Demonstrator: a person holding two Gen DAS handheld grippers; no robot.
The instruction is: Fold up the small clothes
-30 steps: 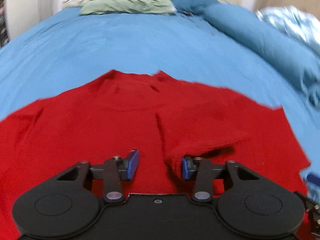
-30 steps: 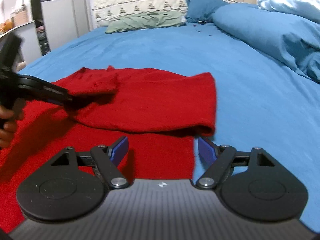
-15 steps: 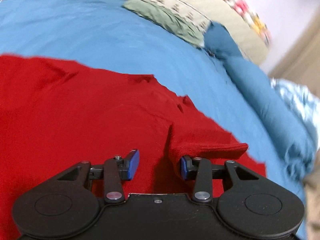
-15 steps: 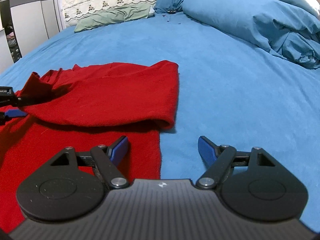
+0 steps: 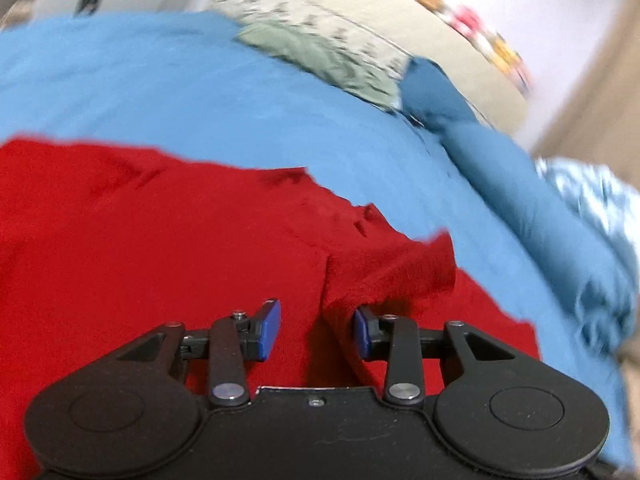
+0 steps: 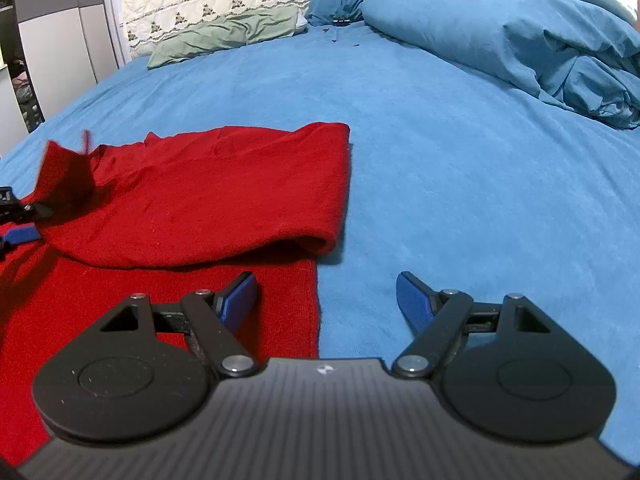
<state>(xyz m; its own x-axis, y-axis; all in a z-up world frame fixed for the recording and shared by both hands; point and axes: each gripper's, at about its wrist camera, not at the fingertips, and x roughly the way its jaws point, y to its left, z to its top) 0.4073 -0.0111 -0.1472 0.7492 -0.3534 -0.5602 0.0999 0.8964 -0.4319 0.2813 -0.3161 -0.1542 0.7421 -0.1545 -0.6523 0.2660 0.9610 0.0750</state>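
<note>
Wide blue bedsheet point(image 6: 460, 152) spreads under everything, with the red knit sweater point(image 6: 208, 196) lying flat on its near left part, right side folded over onto the body. A pale green pillow point(image 6: 224, 36) rests at the headboard. My left gripper point(image 5: 316, 330) is spread apart, sleeve edge draped against its right pad; my right gripper point(image 6: 326, 300) is spread wide, gripping nothing, straddling the sweater's right hem.
</note>
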